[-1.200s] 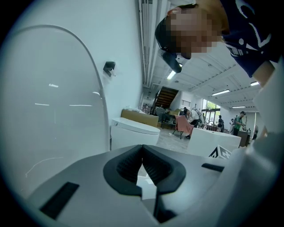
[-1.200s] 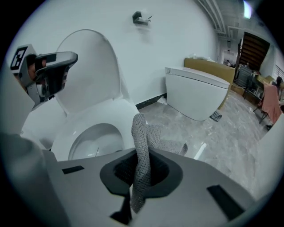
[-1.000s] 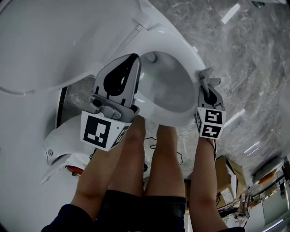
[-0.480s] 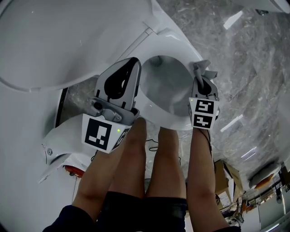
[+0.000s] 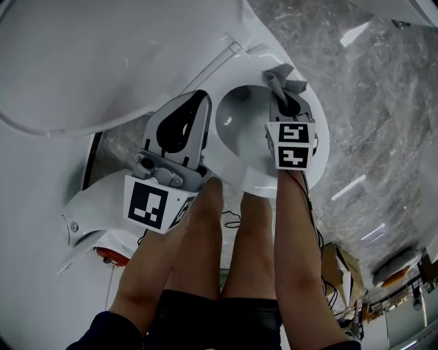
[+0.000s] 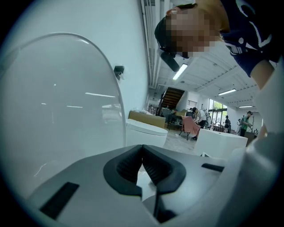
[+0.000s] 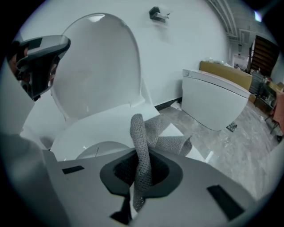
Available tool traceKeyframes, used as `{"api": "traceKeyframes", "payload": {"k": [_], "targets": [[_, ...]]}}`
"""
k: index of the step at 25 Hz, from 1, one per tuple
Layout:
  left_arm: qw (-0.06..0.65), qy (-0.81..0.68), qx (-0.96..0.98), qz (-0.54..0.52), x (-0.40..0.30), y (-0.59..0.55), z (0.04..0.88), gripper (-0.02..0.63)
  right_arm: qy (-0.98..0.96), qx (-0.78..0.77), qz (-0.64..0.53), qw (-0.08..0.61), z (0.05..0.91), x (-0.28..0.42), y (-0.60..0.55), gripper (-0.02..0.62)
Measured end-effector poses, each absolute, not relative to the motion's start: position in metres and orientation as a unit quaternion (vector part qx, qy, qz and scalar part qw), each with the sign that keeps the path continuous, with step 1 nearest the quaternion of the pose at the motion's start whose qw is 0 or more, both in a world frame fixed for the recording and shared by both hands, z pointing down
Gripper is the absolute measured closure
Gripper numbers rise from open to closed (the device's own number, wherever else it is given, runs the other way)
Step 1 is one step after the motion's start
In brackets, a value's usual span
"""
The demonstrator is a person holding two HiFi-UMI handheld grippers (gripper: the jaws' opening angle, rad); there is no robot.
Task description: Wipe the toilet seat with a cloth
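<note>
The white toilet seat [image 5: 259, 179] rings the bowl [image 5: 239, 123], and the lid [image 5: 102, 61] stands raised behind it. My right gripper [image 5: 277, 85] is shut on a grey mesh cloth [image 5: 292, 85] and hovers over the seat's right side. In the right gripper view the cloth [image 7: 144, 142] sticks up folded between the jaws of that gripper [image 7: 142, 155], above the seat [image 7: 102, 126] and in front of the lid [image 7: 97, 66]. My left gripper [image 5: 202, 96] is shut and holds nothing, left of the bowl; its view shows the closed gripper [image 6: 142, 148] facing the lid [image 6: 57, 111].
The person's bare legs [image 5: 226, 253] stand in front of the toilet on a grey marbled floor [image 5: 383, 96]. A second white toilet [image 7: 217, 99] sits to the right by the wall. A wall fitting [image 7: 156, 13] hangs above the lid. Furniture and people show far off [image 6: 199, 122].
My right gripper has carried the cloth from the seat's front right rim inward and farther back, over the seat's right side. The left gripper has barely moved.
</note>
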State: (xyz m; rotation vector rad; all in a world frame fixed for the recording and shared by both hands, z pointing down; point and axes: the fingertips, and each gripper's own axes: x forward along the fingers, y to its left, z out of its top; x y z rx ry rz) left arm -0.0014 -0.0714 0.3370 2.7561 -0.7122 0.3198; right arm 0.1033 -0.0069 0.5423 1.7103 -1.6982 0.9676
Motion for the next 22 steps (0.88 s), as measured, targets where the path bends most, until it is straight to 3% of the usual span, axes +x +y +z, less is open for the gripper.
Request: {"api": "traceKeyframes", "payload": {"k": [6, 12, 22], "targets": [[0.139, -0.252, 0.952, 0.106, -0.007, -0.078, 0.336, 0.586, -0.561, 0.693, 0.362, 0.27, 0.534, 0.14, 0.032, 0.566], [0.138, -0.258, 0.951, 0.099, -0.013, -0.085, 0.332, 0.586, -0.476, 0.78, 0.338, 0.226, 0.52, 0.186, 0.042, 0.567], [0.141, -0.274, 0.946, 0.1, -0.035, -0.089, 0.332, 0.586, -0.609, 0.696, 0.35, 0.145, 0.519, 0.12, -0.05, 0.568]]}}
